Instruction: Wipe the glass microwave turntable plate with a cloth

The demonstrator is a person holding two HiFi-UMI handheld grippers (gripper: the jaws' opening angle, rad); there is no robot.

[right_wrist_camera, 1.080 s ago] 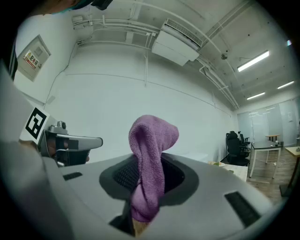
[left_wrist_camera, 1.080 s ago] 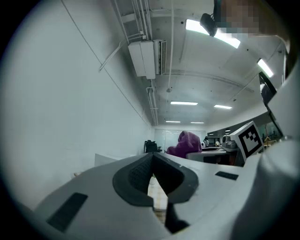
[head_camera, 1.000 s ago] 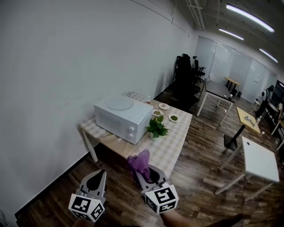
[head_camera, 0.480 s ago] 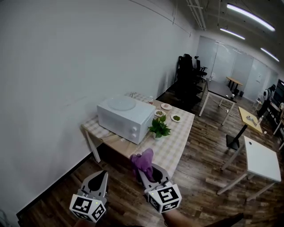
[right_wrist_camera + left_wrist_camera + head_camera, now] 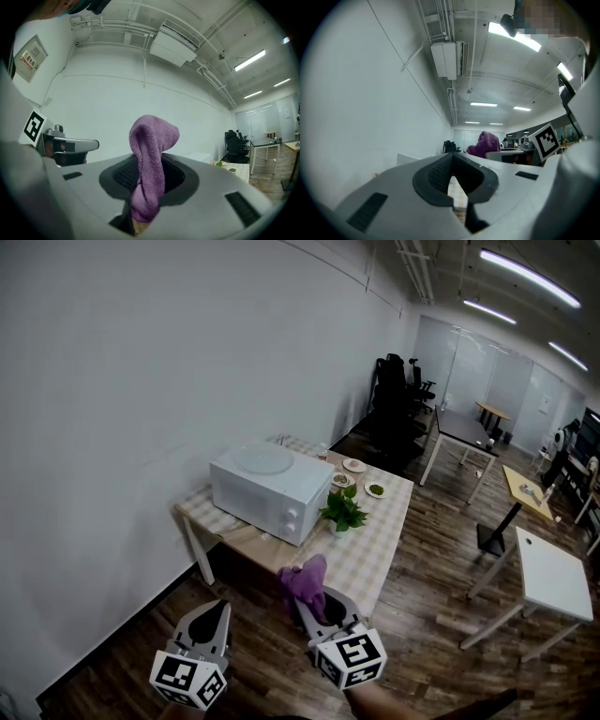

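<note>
The glass turntable plate [image 5: 262, 458] lies flat on top of a white microwave [image 5: 272, 495], which stands on a checked table [image 5: 370, 554] some way ahead. Both grippers hang low in the head view, short of the table's near end and well away from the plate. My right gripper [image 5: 310, 600] is shut on a purple cloth [image 5: 305, 580], and the cloth [image 5: 153, 140] stands bunched up out of its jaws. My left gripper [image 5: 217, 608] is shut with nothing in it, its jaw tips meeting [image 5: 452, 156]. The cloth [image 5: 483, 143] also shows in the left gripper view.
A potted green plant [image 5: 343, 512] stands on the table right of the microwave, with three small dishes [image 5: 354, 465] behind it. A white wall runs along the left. Office chairs [image 5: 396, 390], desks [image 5: 548, 579] and wooden flooring [image 5: 427, 568] lie to the right.
The table and microwave have slid slightly right and down in the head view, a little nearer. Both grippers keep the same pose, and the cloth stays in the right one.
</note>
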